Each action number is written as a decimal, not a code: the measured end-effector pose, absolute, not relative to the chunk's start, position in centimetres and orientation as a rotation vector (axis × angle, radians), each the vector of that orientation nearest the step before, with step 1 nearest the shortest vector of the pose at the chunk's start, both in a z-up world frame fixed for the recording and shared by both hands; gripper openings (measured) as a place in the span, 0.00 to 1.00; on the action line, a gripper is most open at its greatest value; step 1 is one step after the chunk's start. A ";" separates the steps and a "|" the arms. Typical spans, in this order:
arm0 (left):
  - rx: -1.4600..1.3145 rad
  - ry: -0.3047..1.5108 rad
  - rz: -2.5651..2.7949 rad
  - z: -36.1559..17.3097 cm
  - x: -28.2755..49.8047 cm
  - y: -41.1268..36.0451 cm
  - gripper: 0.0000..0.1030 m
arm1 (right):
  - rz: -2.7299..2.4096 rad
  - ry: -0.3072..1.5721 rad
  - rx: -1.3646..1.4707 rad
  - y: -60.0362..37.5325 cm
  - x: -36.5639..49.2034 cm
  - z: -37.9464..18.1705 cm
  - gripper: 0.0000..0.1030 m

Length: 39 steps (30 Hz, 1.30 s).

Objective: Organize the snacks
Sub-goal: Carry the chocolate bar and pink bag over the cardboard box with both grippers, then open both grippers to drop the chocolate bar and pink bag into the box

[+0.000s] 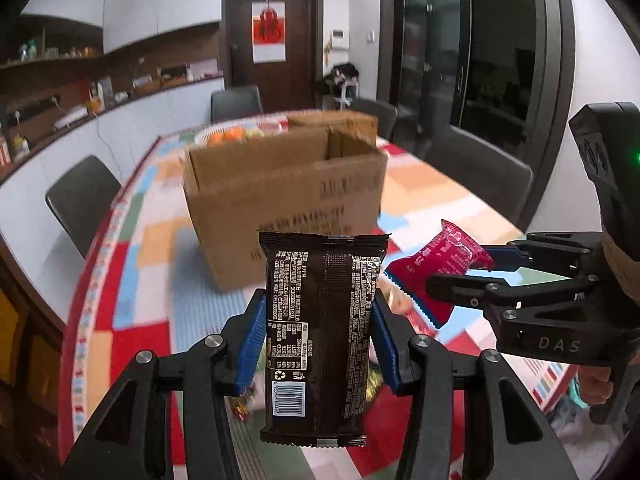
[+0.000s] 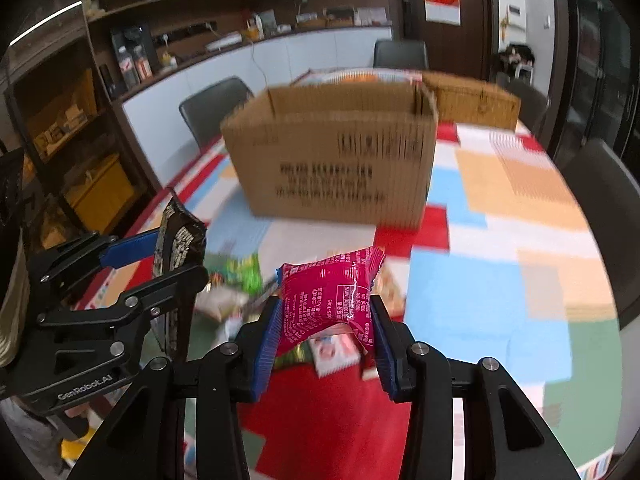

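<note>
My left gripper [image 1: 320,340] is shut on a dark brown snack packet [image 1: 320,320], held upright above the table; the packet also shows in the right wrist view [image 2: 178,240]. My right gripper [image 2: 324,332] is shut on a magenta snack packet [image 2: 328,296], which also shows in the left wrist view [image 1: 436,268], beside the brown one. An open cardboard box [image 1: 284,196] stands on the table ahead of both grippers and shows in the right wrist view [image 2: 332,152]. Several loose snack packets [image 2: 240,280] lie on the table below the grippers.
The table has a colourful patchwork cloth [image 2: 500,240]. A wicker basket [image 2: 472,100] sits behind the box. Dark chairs [image 1: 80,196] stand around the table. A counter with shelves [image 2: 240,40] runs along the left wall.
</note>
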<state>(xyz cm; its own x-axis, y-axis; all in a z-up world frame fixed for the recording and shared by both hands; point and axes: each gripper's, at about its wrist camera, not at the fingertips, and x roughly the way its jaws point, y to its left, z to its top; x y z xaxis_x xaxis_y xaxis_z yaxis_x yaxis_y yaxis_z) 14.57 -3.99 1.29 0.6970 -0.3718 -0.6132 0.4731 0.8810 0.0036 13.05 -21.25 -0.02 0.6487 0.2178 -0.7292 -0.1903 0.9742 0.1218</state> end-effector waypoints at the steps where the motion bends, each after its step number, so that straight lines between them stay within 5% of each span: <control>1: 0.168 0.630 -0.468 1.8 14.9 -4.1 0.47 | 0.230 0.814 0.034 -21.3 13.3 0.5 0.42; 21: 0.171 0.413 -0.390 10.1 22.8 -4.4 0.47 | 0.227 0.555 0.025 -22.1 20.7 8.7 0.42; 34: 0.147 0.529 -0.356 8.6 31.7 -5.4 0.47 | 0.235 0.634 0.037 -22.2 29.7 8.1 0.43; 39: 0.162 0.561 -0.291 7.2 34.0 -5.4 0.64 | 0.235 0.702 0.056 -22.5 32.1 6.1 0.49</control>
